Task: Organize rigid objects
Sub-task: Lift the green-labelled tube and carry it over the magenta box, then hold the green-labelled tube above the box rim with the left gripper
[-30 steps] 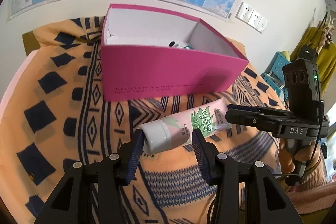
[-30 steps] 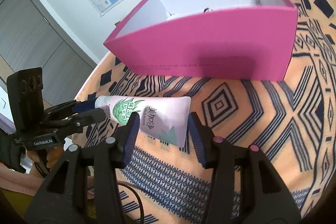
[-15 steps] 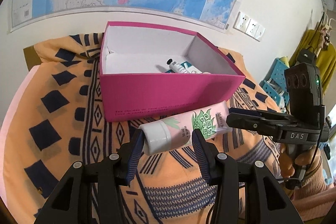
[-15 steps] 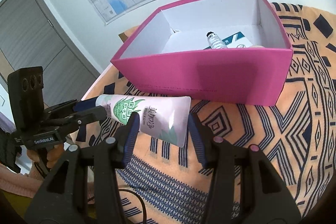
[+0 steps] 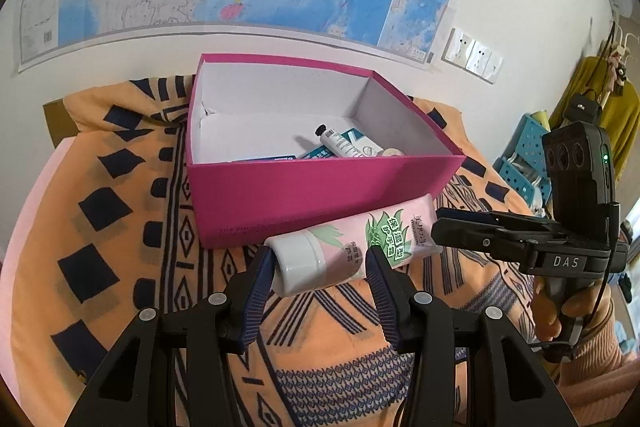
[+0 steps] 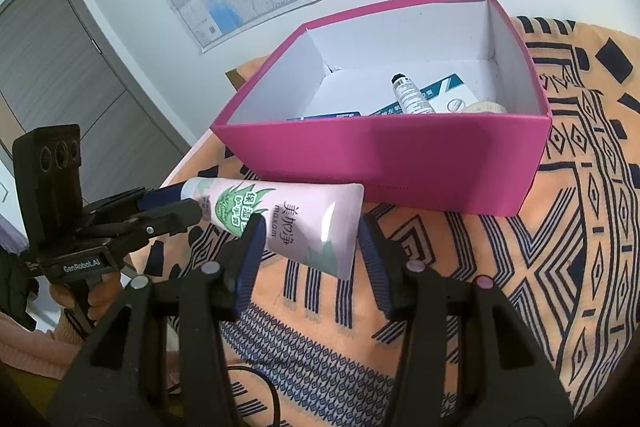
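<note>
lying crosswise before the pink box (image 5: pixel 320 195), the tube (image 5: pixel 352 247) is gripped by both tongs (image 5: pixel 318 281) (image 6: pixel 310 247), cap leftward.

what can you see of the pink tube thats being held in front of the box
The pink tube is a soft, glossy plastic squeeze tube with green aloe leaf art, green and black Chinese lettering and the word maxam. It has a wide white screw cap at one end and a flat crimped seal at the other. It hangs lengthwise in the air, slightly tilted, just in front of the magenta box and above the patterned cloth. The left gripper clamps its cap end, the right gripper its crimped end.
</note>
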{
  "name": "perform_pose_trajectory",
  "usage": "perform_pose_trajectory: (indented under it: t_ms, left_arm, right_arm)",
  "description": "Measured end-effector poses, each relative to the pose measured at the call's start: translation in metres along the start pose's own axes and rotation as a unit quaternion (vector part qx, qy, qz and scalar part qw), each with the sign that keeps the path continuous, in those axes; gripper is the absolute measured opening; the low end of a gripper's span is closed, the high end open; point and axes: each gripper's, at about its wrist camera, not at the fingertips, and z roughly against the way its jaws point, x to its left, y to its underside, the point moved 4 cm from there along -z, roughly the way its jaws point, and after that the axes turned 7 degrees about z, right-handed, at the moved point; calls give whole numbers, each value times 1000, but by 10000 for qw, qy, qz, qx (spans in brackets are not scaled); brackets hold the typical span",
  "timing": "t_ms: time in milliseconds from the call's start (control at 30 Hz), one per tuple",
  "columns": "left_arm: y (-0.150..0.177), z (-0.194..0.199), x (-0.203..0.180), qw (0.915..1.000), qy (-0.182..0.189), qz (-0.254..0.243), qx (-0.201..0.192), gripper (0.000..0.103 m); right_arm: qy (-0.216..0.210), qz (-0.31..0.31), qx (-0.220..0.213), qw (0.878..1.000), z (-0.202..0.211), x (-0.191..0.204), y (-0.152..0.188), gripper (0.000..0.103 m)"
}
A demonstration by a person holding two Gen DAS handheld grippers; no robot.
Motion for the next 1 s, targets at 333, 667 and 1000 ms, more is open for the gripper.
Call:
perform_pose_trajectory:
  t_ms: [333, 667, 1000]
  left_arm:
    - [-3, 0, -2, 10000, -12, -65, -38, 47]
    - [-10, 0, -5, 9999, -43, -107, -129, 47]
    - [-18, 3, -6, 9996, -65, -140, -223, 47]
  right_arm:
    - [22, 51, -83, 9999, 3, -1, -7, 51]
    - [18, 107, -165, 9998, 6, -3, -15, 51]
    - [33, 199, -239, 9995, 8, -3, -22, 51]
